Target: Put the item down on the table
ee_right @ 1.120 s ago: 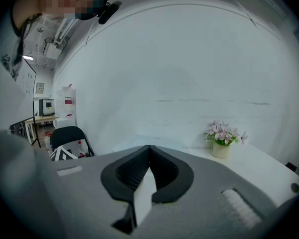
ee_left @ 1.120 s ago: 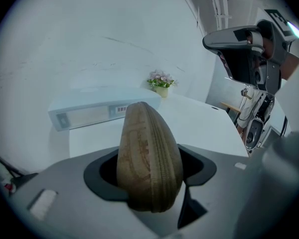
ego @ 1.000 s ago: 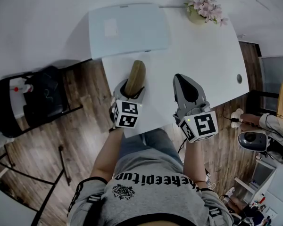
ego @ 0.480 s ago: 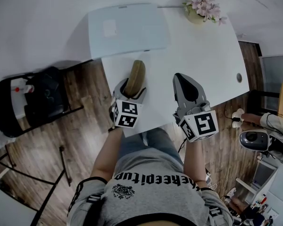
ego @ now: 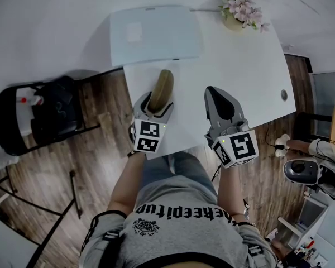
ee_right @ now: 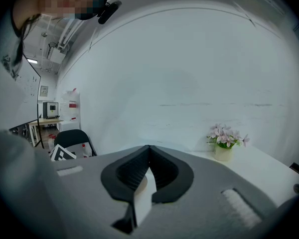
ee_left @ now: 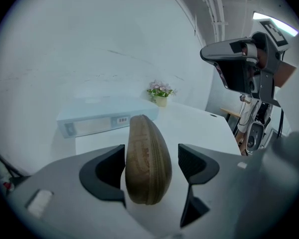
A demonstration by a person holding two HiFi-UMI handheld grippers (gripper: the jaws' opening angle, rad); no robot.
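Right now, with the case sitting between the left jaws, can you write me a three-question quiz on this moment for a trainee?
1. True or false: the right gripper is shut with nothing in it.
2. What stands between the jaws of the left gripper? A) a brown oval case B) a banana C) a mug
3. In the head view, what sits at the far right corner of the table?

Key
1. True.
2. A. The jaws have just been opening, and a gap shows beside the case.
3. The pot of pink flowers.
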